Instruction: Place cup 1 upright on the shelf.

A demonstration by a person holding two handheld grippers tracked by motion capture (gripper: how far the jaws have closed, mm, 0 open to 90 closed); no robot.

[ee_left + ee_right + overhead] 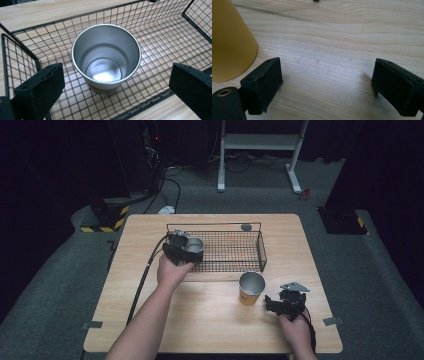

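— Steel cup (pixel 106 56) stands upright in the wire basket (pixel 235 251), at its left end, mouth up, on the mesh floor. Left gripper (pixel 112 85) hangs just over the near rim, jaws spread wide to either side of the cup, touching nothing

— And the other hand?

— Right gripper (pixel 325 82) is low over the wooden table (pixel 210 320), near the front right, jaws wide apart with bare wood between them. Yellow cup (pixel 229 40) stands just beside its left jaw, apart from it

— Where is that one relative to the basket?

— In the high view the yellow cup (pixel 251 289) stands upright on the table, just in front of the basket's right end
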